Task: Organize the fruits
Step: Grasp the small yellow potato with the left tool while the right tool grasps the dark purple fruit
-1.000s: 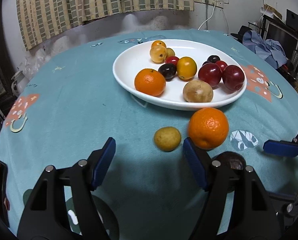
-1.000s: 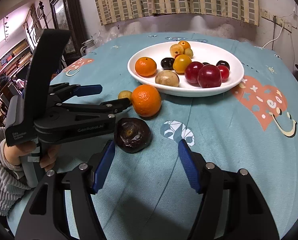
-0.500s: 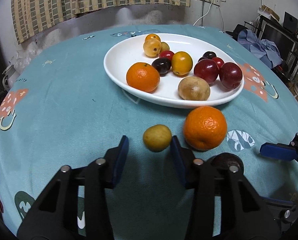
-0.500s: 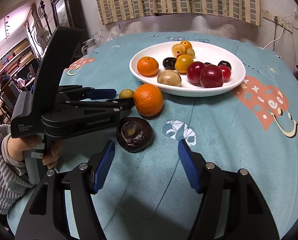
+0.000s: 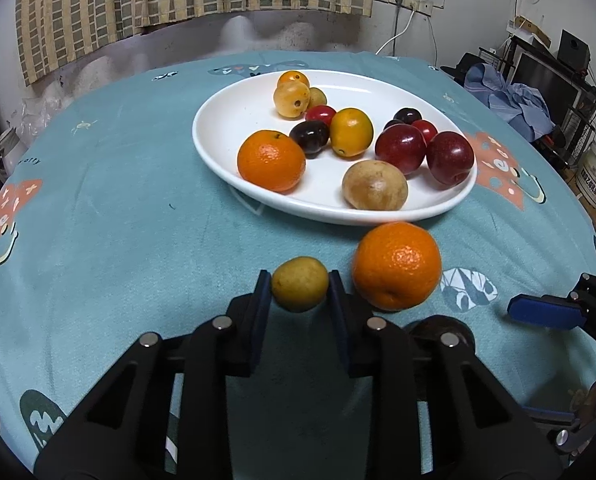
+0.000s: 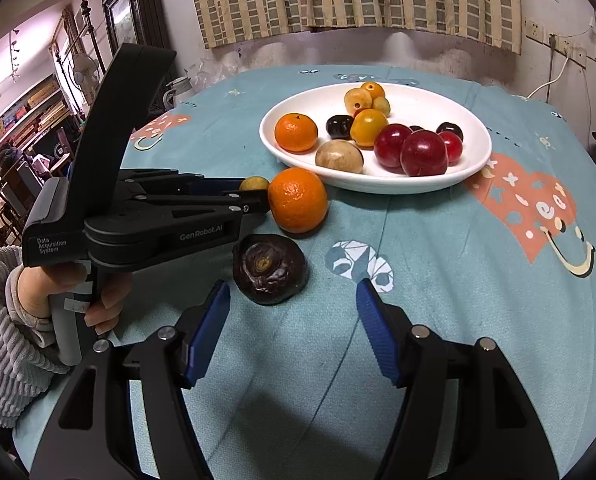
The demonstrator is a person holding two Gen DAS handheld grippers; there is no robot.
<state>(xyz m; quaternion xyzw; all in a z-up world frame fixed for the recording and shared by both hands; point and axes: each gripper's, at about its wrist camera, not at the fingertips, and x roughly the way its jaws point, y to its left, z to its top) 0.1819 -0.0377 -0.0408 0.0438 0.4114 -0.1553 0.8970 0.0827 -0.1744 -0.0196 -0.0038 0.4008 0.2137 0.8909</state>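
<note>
ahead of left gripper (image 5: 300,290): path to white oval plate (image 5: 234,160) flanked by large loose orange (image 5: 396,266) | left: bare teal tablecloth (image 5: 118,240) | right gripper (image 6: 292,328): dark wrinkled fruit (image 6: 270,268) lodged just ahead

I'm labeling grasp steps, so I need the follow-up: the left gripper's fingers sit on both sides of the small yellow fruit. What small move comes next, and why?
Probably lift the yellow fruit a little off the cloth. The left gripper looks shut on it, pads touching both sides, so the grasp seems made. The orange sits close on its right, so a straight rise avoids nudging it before carrying toward the plate.
</note>
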